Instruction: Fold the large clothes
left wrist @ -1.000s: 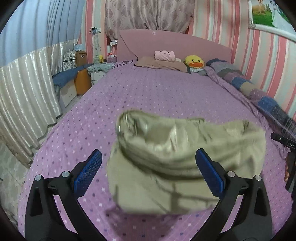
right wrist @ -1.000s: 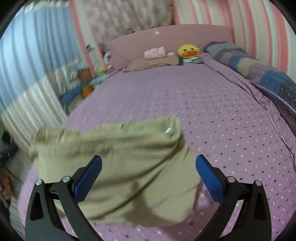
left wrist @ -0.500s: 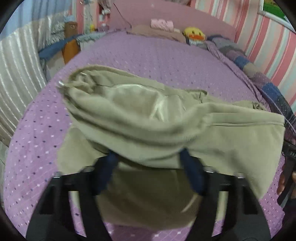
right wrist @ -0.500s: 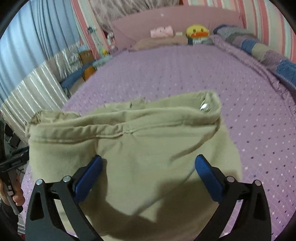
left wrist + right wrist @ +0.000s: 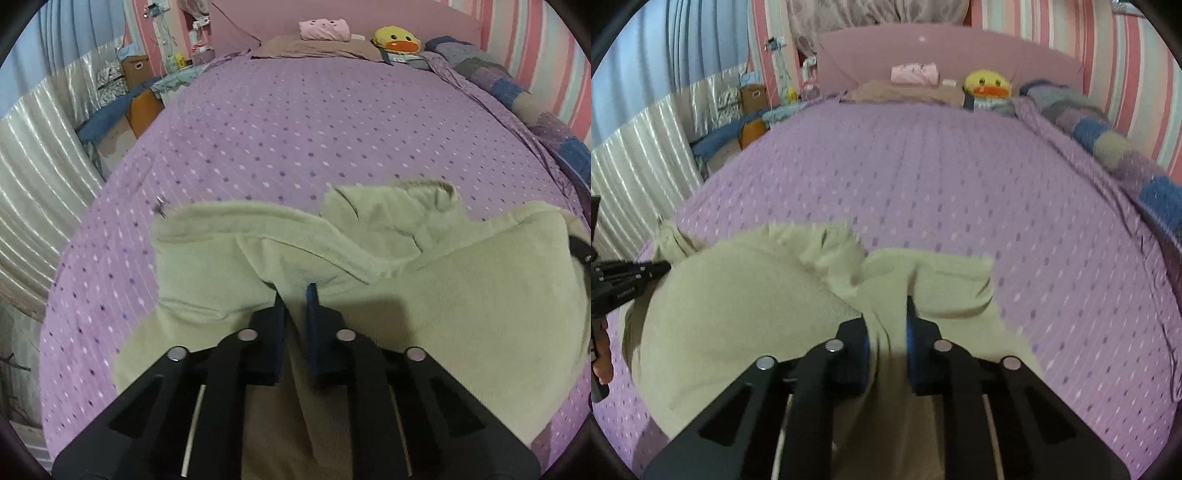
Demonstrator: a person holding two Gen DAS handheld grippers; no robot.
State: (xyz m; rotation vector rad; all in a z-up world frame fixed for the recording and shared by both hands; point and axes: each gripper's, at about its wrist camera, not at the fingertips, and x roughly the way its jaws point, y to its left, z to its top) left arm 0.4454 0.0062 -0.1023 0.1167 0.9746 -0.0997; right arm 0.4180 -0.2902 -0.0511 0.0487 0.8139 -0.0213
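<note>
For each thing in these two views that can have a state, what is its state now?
Left gripper: shut on the khaki garment.
Right gripper: shut on the khaki garment.
Khaki garment: bunched, partly folded over, lying on the bedspread.
Purple bedspread: spread flat over the bed.
Duck plush: resting at the headboard.
Pink folded cloth: lying on the pillow.

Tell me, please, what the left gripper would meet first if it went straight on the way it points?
The khaki garment: the left gripper already grips its fold, bunched directly ahead. Beyond probably lies the purple bedspread.
</note>
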